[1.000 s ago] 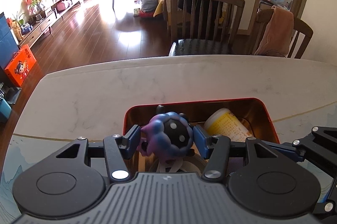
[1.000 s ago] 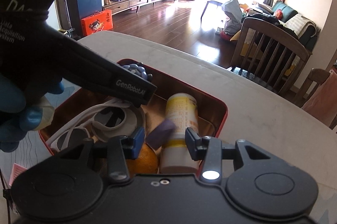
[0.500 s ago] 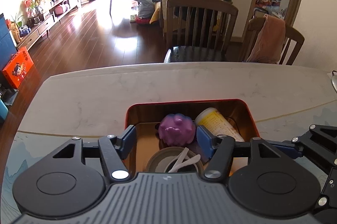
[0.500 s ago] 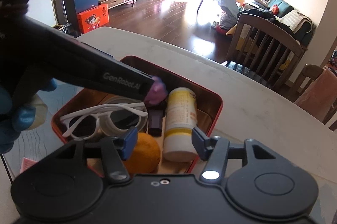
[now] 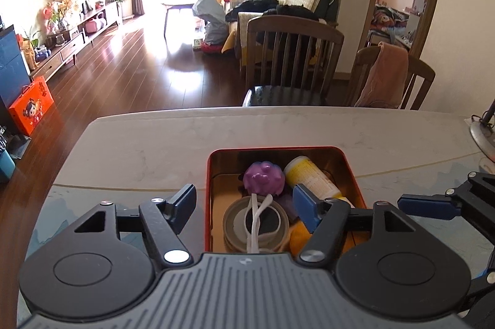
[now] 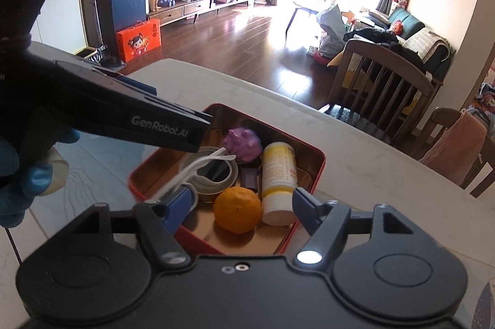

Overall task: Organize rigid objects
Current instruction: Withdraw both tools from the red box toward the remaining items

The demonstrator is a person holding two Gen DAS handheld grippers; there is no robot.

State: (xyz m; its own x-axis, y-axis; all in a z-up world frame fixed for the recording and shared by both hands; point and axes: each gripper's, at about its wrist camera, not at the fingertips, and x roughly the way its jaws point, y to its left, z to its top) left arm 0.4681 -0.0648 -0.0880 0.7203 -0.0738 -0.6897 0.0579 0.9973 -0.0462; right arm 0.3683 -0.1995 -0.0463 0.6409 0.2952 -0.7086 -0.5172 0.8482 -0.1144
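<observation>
Above the red tin (image 5: 352, 171) on the table, my left gripper (image 5: 244, 202) and right gripper (image 6: 241, 203) are opening, empty; purple toy (image 5: 263, 177) and bottle (image 6: 278, 174) lie packed inside.

**Colours in the red tin**

The tin (image 6: 318, 165) is red outside, coppery gold inside. In it: a purple toy (image 6: 243, 143), an orange fruit (image 6: 236, 210), a yellow-and-white bottle (image 6: 278, 174), white glasses (image 5: 258, 214), grey-beige tape roll (image 5: 255, 220). The table (image 5: 154, 143) is white marble, faintly veined.
</observation>
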